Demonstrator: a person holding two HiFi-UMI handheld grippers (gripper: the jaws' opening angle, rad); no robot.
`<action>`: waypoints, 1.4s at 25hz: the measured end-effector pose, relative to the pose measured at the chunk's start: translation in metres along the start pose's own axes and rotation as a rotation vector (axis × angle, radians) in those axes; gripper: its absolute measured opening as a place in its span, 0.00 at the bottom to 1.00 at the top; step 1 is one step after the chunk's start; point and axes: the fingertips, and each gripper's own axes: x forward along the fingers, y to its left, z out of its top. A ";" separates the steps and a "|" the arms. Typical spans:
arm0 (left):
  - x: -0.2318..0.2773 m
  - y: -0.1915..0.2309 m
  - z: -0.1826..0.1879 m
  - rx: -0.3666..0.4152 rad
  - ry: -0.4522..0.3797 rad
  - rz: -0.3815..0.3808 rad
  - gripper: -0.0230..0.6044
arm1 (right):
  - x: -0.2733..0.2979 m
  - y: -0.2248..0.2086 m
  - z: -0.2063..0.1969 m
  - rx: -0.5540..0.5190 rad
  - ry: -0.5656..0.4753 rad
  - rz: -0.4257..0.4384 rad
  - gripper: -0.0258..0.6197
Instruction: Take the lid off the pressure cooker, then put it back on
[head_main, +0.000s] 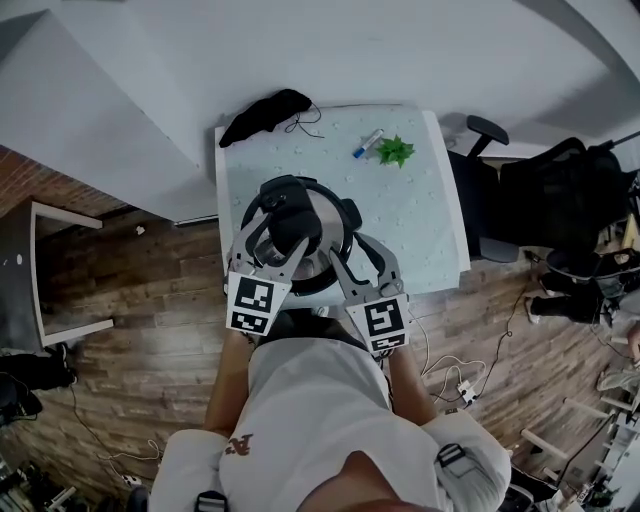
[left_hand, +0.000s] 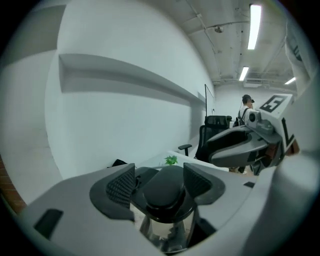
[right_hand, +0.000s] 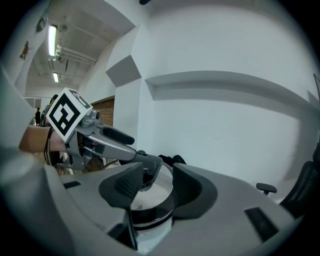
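The steel pressure cooker (head_main: 318, 262) stands on the white table (head_main: 425, 225), near its front edge. Its lid (head_main: 328, 222) lies on the pot, with a black knob (head_main: 290, 218) on top. My left gripper (head_main: 278, 245) reaches over the lid. In the left gripper view the left gripper (left_hand: 160, 182) stands open with the knob (left_hand: 162, 192) between its pads, and a gap shows at the left pad. My right gripper (head_main: 360, 262) is at the cooker's near right side. That gripper (right_hand: 152, 187) is open in the right gripper view, with the lid (right_hand: 150, 197) and rim between the jaws.
At the back of the table lie a black cloth (head_main: 265, 115), a blue-and-white pen (head_main: 367, 143) and a small green plant (head_main: 396, 151). A black office chair (head_main: 482, 195) stands right of the table. Cables lie on the wooden floor (head_main: 150, 330).
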 end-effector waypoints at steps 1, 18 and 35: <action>-0.007 0.004 0.004 -0.002 -0.019 0.022 0.51 | -0.001 0.002 0.002 -0.003 -0.007 0.005 0.33; -0.069 -0.004 -0.001 -0.062 -0.080 0.155 0.49 | -0.013 0.022 0.019 -0.073 -0.061 0.059 0.33; -0.061 -0.013 0.000 -0.076 -0.069 0.192 0.48 | -0.009 0.016 0.020 -0.045 -0.081 0.094 0.32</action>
